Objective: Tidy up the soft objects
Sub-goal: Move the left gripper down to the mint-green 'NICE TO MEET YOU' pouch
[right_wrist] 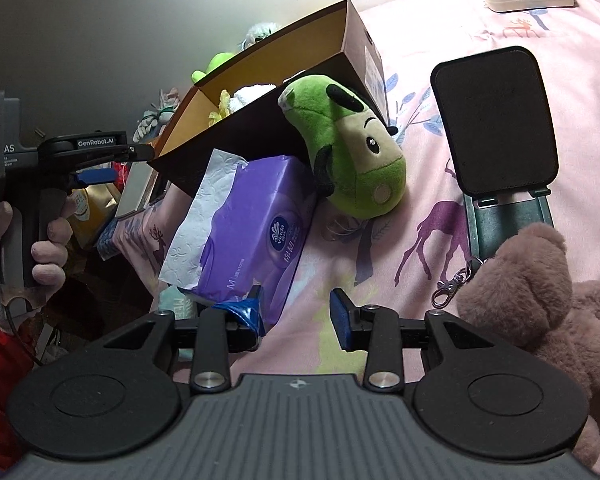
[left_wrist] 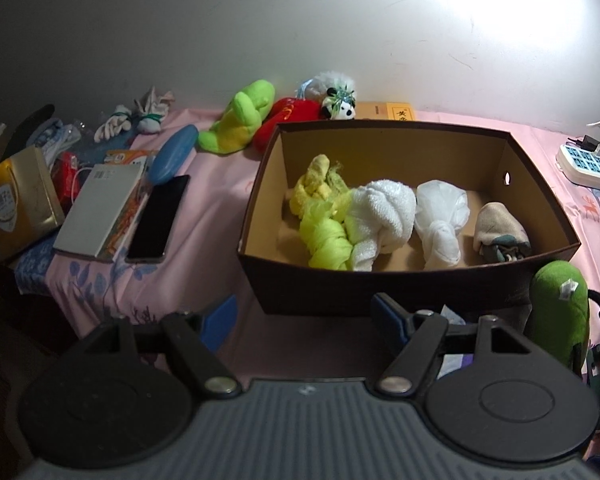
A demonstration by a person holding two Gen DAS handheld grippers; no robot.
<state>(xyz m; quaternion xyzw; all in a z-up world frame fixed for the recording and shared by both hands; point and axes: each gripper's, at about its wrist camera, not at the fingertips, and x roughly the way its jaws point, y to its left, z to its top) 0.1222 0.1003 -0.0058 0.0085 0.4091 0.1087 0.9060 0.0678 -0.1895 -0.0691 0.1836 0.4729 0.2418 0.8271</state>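
Left wrist view: the left gripper (left_wrist: 302, 320) hangs open and empty before the brown box (left_wrist: 412, 284), where knotted cloths (left_wrist: 380, 220) lie. The right gripper (right_wrist: 296, 316), jaws apart with nothing between, hovers over pink bedding (right_wrist: 420, 184) near a green plush (right_wrist: 348, 148).

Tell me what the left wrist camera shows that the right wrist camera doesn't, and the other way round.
Only the left wrist view shows the box's floor: four knotted cloth bundles, plus the phone and red plush outside. Only the right wrist view shows the pink teddy bear, purple tissue pack and the left gripper in a gloved hand. Both show the box, green plush, power strip and pink sheet.
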